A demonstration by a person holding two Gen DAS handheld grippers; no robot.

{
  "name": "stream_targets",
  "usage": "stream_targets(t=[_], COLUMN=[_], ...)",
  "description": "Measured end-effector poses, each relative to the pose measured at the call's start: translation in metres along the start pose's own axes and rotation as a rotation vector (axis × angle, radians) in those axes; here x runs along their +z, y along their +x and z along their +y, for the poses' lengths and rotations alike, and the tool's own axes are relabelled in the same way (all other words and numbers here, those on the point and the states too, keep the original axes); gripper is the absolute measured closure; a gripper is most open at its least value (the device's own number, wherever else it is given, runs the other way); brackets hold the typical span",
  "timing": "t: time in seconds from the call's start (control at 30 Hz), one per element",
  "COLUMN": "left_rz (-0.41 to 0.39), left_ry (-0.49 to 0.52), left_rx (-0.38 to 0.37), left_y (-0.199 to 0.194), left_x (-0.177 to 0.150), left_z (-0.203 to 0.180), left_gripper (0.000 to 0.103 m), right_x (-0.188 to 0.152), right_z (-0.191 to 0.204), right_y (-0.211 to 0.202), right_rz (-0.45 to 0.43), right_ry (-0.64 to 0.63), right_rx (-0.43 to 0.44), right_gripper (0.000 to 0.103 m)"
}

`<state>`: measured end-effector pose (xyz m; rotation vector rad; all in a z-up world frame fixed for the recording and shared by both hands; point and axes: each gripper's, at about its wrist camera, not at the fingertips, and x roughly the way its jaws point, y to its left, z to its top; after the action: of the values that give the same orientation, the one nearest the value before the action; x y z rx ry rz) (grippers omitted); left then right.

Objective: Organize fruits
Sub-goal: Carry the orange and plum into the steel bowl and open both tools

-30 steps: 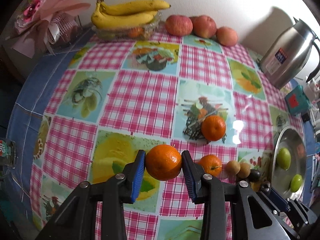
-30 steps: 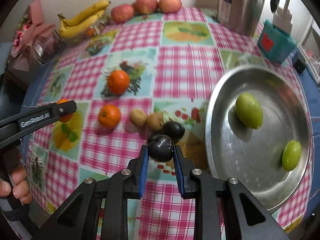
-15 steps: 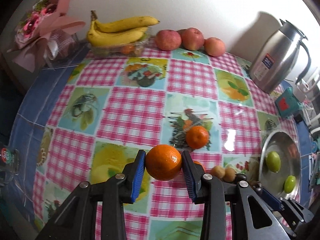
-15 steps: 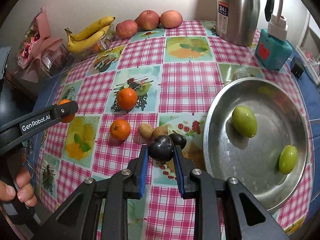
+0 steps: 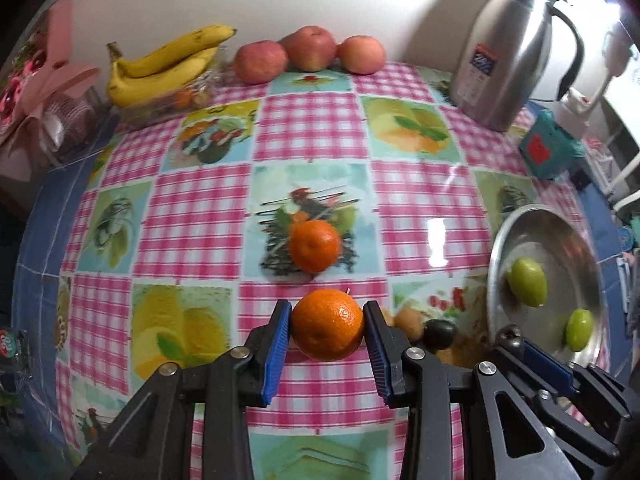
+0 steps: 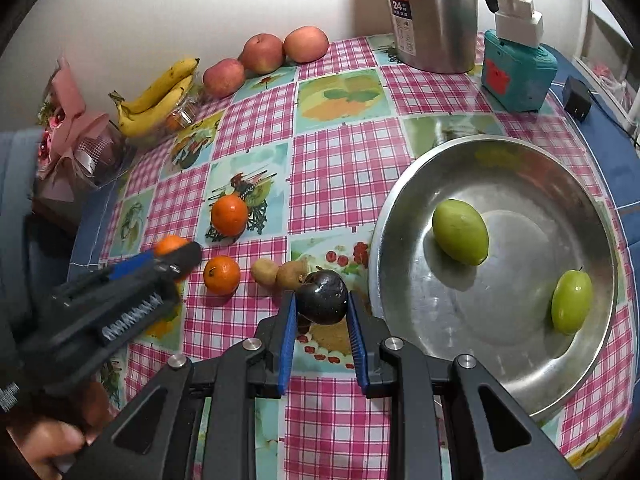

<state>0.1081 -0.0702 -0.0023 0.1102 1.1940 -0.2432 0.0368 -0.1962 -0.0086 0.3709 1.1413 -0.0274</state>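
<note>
The steel thermos jug (image 6: 434,12) carries a red-and-white label (image 6: 401,8) on which the figure "24" is legible; the smaller print below it is too fine to read. The left gripper (image 6: 176,254) bears white lettering on its black arm (blurred, unreadable). The teal box (image 6: 518,70) shows a red mark, not decipherable.

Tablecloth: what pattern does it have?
The tablecloth has pink-and-white checked squares alternating with fruit-picture panels, edged in blue; it shows best in the right wrist view.
</note>
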Motion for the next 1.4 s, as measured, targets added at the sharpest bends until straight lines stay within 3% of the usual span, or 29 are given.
stream_targets(t=[0.17,0.37,0.87,1.07,1.4], left_rz=[-0.009,-0.021,-0.030,-0.003,0.020], left_ry=[0.024,0.045,0.200,0.275,0.329], left_rx=[-0.012,-0.081,-0.197,-0.176,-0.147], left_y=[-0.005,-0.012,-0.019,-0.004,0.014], left_x=[-0.002,-0.002,-0.019,-0.030,-0.040], left_z=[-0.010,-0.025,-0.097,-0.126,-0.145], left_gripper=[0.064,0.064,0.064,0.064,0.064], right_x=[0.004,0.009,0.013,0.014,0.009], right_z=[-0.014,-0.039,-0.114,-0.126,-0.131], right_y=[-0.005,-0.016,-0.049,-0.050,-0.026], right_rz=[-0.023,-0.069,-0.160,-0.157,-0.064], right_ry=[0.046,0.112,0.315,0.332,0.331], right_rx=[-0.029,-0.091,-0.214,-0.220,-0.218], right_gripper=[0.077,0.077,0.077,0.077,0.077])
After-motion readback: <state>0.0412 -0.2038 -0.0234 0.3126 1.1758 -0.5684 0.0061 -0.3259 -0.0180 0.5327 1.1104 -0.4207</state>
